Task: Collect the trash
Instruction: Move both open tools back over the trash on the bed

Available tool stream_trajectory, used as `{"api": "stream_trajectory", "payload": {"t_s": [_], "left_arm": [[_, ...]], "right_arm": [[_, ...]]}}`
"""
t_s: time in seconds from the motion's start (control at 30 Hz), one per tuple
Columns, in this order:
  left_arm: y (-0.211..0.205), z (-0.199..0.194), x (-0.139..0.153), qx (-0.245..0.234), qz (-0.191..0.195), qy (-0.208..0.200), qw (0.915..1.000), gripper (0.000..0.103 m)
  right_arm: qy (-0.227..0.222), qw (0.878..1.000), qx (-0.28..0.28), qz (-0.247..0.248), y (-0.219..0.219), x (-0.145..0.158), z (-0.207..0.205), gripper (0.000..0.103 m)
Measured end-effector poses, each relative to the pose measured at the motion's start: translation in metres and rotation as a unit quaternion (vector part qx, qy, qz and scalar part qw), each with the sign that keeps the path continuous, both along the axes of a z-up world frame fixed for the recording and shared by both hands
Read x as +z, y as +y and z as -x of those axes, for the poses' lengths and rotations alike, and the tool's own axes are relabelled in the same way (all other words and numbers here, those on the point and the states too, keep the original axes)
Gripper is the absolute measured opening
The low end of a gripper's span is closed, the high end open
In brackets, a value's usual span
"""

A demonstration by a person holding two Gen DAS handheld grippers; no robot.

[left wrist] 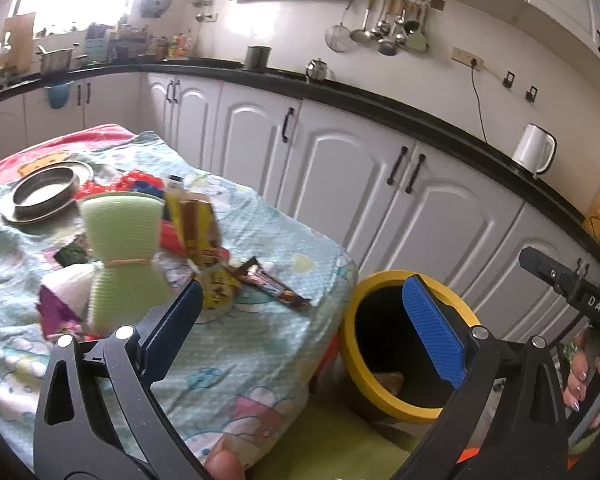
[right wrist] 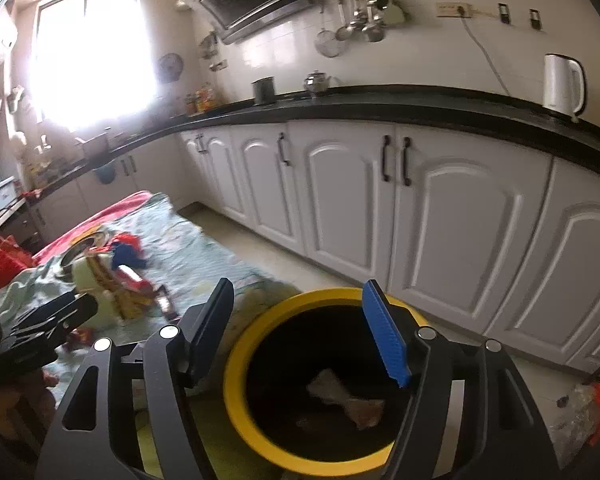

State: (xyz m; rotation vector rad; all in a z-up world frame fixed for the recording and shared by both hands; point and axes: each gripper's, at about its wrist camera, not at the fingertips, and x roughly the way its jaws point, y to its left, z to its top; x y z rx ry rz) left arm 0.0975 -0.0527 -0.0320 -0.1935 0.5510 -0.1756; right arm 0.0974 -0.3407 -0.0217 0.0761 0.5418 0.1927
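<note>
Left wrist view: the left claw (left wrist: 308,320) is spread wide with nothing between its pads, over the worktop (left wrist: 260,352) edge beside one yellow-rimmed bin (left wrist: 380,396). The right claw (right wrist: 300,332) stands partly spread and empty above that bin, where one crumpled scrap (right wrist: 348,398) lies. On the worktop sit several wrappers (left wrist: 260,280), one green sponge (left wrist: 116,240) and one metal plate (left wrist: 44,196).

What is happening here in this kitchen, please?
A person is collecting trash with two handheld grippers. The right gripper hangs open and empty over the yellow-rimmed bin, where a crumpled wrapper already lies. The left gripper is also open and empty, facing the table, where several wrappers remain.
</note>
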Motion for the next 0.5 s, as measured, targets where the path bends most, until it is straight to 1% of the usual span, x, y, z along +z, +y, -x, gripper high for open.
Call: {"api": "stream_trajectory", "payload": {"t_s": [0.5], "left_arm": [[0.046,0.018,0.008,0.053,0.007,-0.017,0.9984,0.092]], "right_arm": [[0.004,0.997,0.08,0.009,0.062,0.004,0.004,0.065]]}}
